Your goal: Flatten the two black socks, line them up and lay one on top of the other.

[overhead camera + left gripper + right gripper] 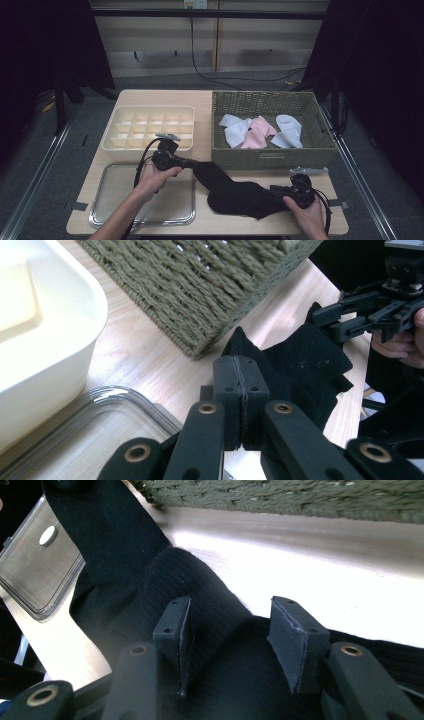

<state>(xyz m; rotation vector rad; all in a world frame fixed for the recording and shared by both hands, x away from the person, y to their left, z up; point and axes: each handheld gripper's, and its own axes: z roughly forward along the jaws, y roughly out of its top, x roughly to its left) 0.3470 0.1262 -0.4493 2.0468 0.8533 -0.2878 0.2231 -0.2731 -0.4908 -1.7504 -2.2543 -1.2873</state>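
Left gripper pinches the black sock; right gripper jaws gape wide.

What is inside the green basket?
The green basket holds white socks, more white ones and a pink sock. Whatever lies under that pile is covered, so I cannot tell.

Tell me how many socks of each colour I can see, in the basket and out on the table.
White socks: 2, both in the basket
Pink socks: 1, in the basket between the white ones
Black socks: 1 dark bundle on the table; whether it is a single sock or a pair is unclear
Total: 4
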